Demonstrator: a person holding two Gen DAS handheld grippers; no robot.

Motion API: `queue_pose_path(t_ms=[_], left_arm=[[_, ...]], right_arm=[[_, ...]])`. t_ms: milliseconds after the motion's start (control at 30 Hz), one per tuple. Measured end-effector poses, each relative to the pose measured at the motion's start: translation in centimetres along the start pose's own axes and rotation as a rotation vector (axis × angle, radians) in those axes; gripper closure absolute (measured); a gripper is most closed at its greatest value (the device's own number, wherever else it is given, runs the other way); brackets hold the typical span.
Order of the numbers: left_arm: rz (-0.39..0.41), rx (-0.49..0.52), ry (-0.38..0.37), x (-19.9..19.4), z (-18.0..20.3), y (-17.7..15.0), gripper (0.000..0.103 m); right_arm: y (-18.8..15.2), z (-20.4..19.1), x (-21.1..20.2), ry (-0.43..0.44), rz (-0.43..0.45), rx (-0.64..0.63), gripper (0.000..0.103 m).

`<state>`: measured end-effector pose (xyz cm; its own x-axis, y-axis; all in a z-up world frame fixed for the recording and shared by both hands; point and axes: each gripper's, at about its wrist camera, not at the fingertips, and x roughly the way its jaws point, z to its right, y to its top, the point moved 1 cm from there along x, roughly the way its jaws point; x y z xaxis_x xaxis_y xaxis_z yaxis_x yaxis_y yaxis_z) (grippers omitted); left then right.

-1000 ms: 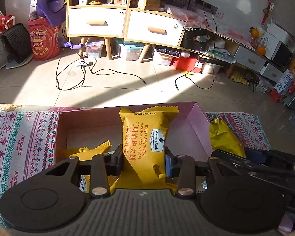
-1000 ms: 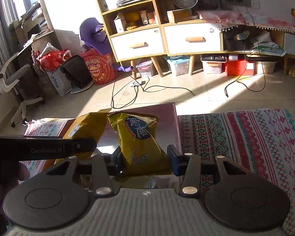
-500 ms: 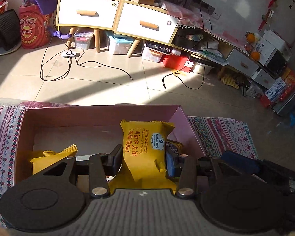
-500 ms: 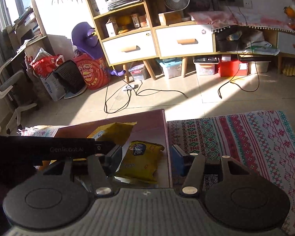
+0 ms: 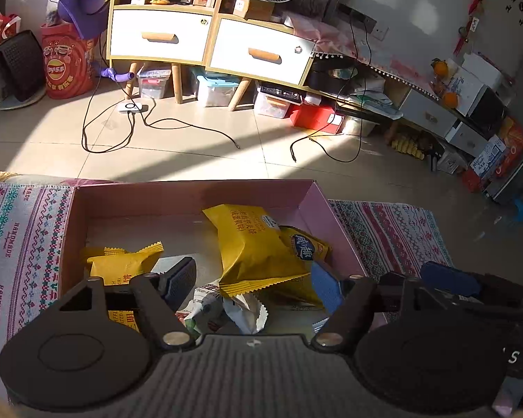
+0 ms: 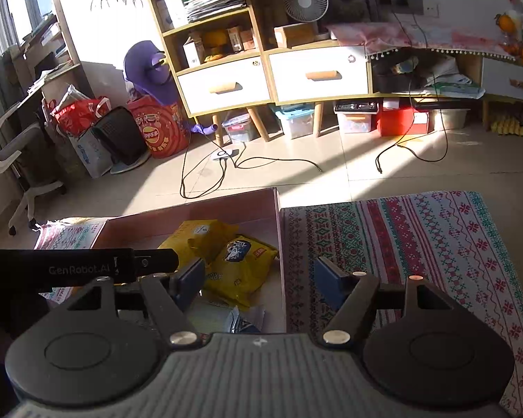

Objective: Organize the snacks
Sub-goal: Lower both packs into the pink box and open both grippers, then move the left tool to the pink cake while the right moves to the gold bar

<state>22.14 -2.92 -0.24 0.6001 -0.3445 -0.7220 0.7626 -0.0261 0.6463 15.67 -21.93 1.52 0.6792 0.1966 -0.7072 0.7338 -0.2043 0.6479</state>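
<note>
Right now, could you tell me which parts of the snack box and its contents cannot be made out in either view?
- Near end of the pink box: left wrist view, hidden behind the left gripper body.
- White wrapper: left wrist view, partly under the big yellow packet; print too small to read.
- Small yellow packet: left wrist view, lower part behind a gripper finger.
- Box's left side: right wrist view, blocked by the other gripper beside the right gripper.
</note>
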Motion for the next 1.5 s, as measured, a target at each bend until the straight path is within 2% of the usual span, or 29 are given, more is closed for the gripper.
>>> queue_pose_path(t_ms=[167, 367, 567, 733, 1100, 1333, 1500], left_arm=[[0.023, 0.034, 0.023, -2.3, -0.1, -1.2, 0.02], [0.032, 0.073, 0.057, -4.8, -0.4, -3.1, 0.013], [-0.001, 0.084, 0.056, -6.6, -0.9, -5.1, 0.011], [-0.017, 0.101, 0.054, -7.9, -1.0, -6.9, 0.005], [-0.064, 0.133, 0.058, -9.1, -0.6, -11.3, 0.002], [-0.099, 0.147, 0.068, -8.6, -0.6, -13.3, 0.002], [-0.124, 0.133, 0.09, -7.6, -1.0, -13.8, 0.002]], right_arm=[[-0.6, 0.0, -1.5, -0.028, -0.012, -0.019, 0.032], [-1.4, -0.4, -3.2, -0.021, -0.023, -0.031, 0.025], [-2.5, -1.0, -4.6, -0.012, -0.059, -0.046, 0.018], [-3.5, -1.6, -5.6, -0.005, -0.083, -0.067, 0.014], [-6.5, -2.3, -6.6, -0.015, -0.174, -0.105, 0.009], [-8.5, -2.3, -6.2, -0.088, -0.209, -0.199, 0.009], [-9.0, -1.4, -5.2, -0.113, -0.24, -0.194, 0.009]])
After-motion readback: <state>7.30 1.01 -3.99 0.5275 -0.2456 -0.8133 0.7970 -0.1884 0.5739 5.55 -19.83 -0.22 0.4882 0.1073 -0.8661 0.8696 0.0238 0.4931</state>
